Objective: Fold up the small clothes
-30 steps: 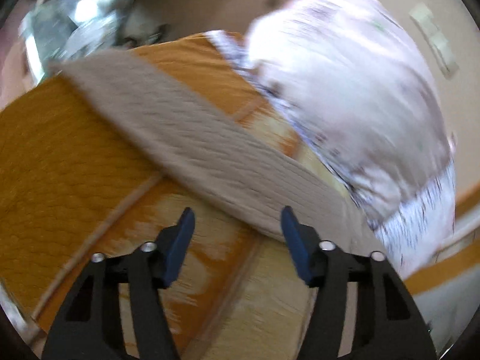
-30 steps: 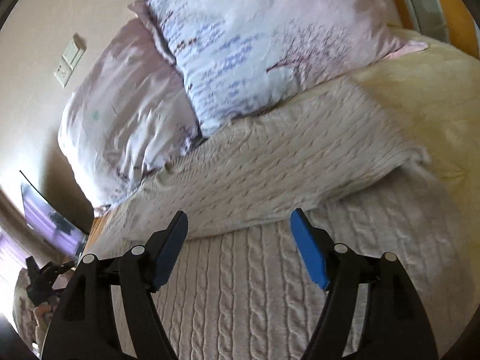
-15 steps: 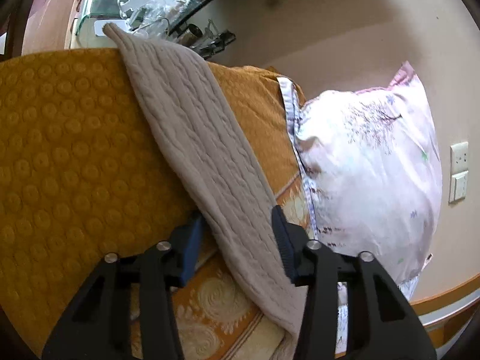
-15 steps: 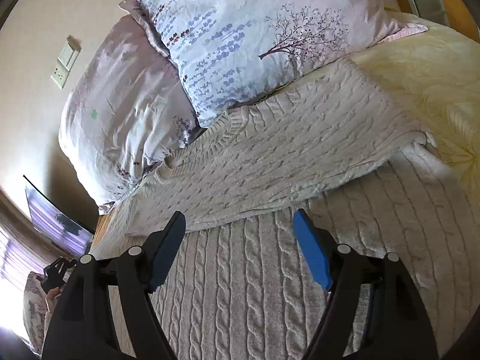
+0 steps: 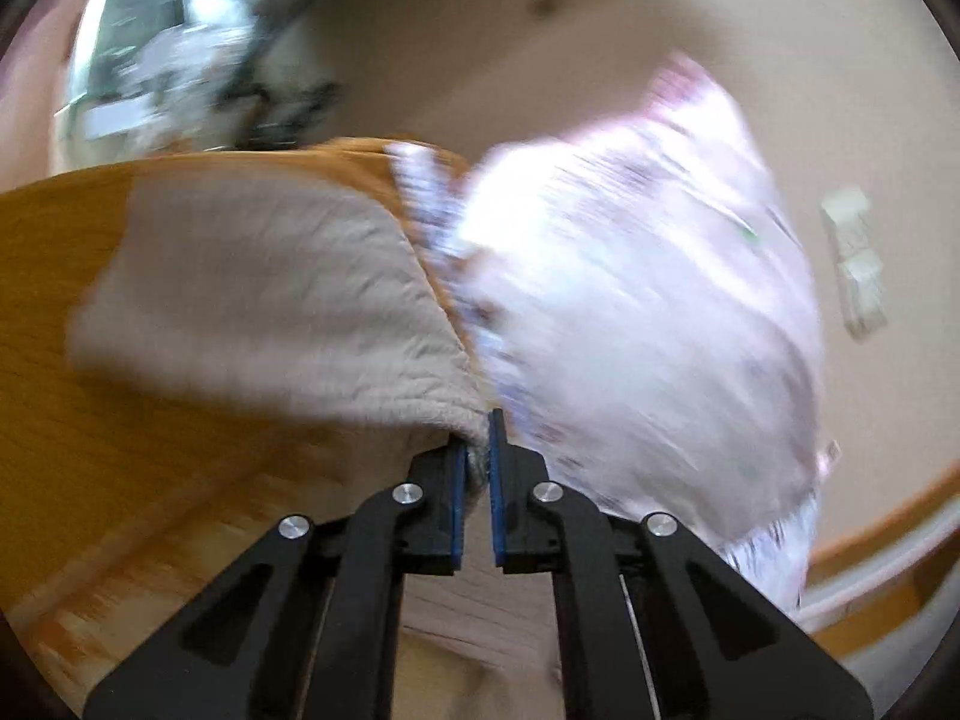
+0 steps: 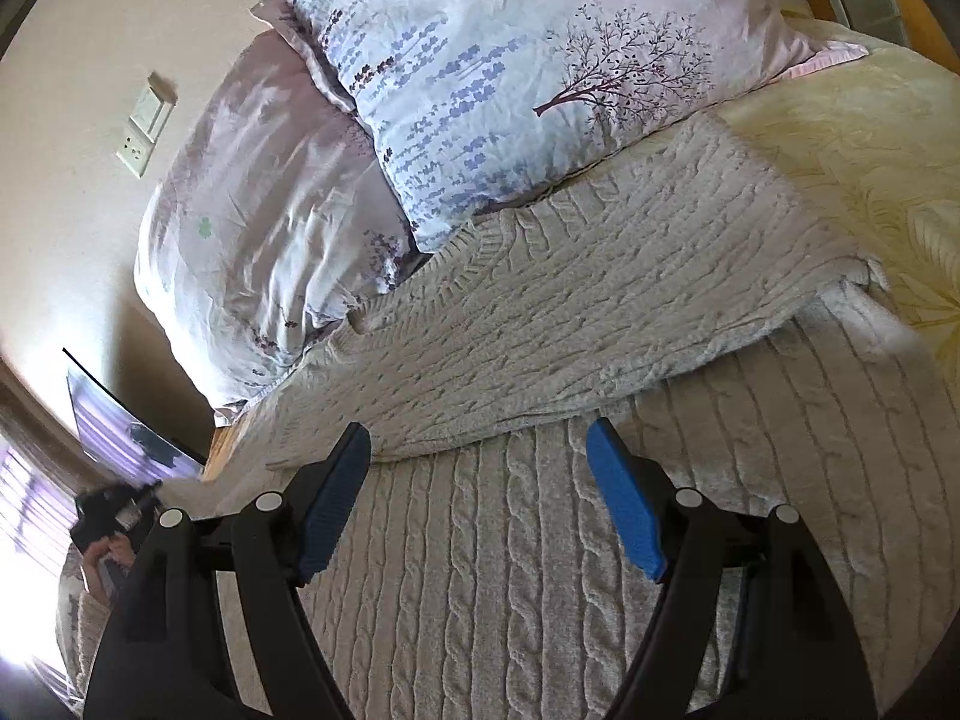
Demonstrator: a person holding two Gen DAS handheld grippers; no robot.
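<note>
1. Closing just now, the left claw (image 5: pixel 477 450) has pinched the sleeve of the beige cable-knit sweater (image 5: pixel 270 300), which was loose between its pads half a second ago.
2. That sleeve is raised over the orange patterned bedspread (image 5: pixel 54 420); the view is blurred.
3. A pink floral pillow (image 5: pixel 630 312) sits just right.
4. The right claw (image 6: pixel 480 480) hovers wide, empty, over the sweater's body (image 6: pixel 510 570).
5. Two pillows (image 6: pixel 510 60) lie at the far edge.
</note>
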